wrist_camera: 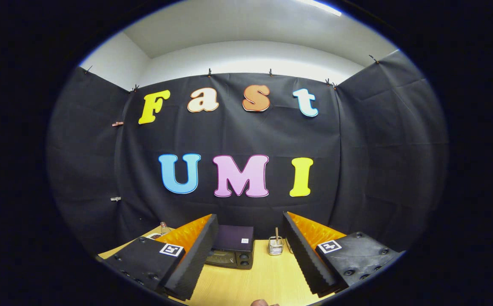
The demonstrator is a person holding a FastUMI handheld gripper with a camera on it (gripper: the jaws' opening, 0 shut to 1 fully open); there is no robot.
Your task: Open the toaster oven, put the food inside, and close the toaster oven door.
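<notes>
Table (pixel 267 276) carries the toaster oven (pixel 232 251), door closed, well beyond the jaws, nearer the left one. Wire holder (pixel 275 246) beside it. Gripper (pixel 249 259) spread, empty. Risk: off-centre approach could miss the door handle.

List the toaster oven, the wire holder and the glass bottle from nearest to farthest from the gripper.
From the open gripper:
1. Toaster oven, just ahead between its fingers, and wire holder, beside it: too close to call.
2. Glass bottle, farther back, beyond the left finger.
</notes>
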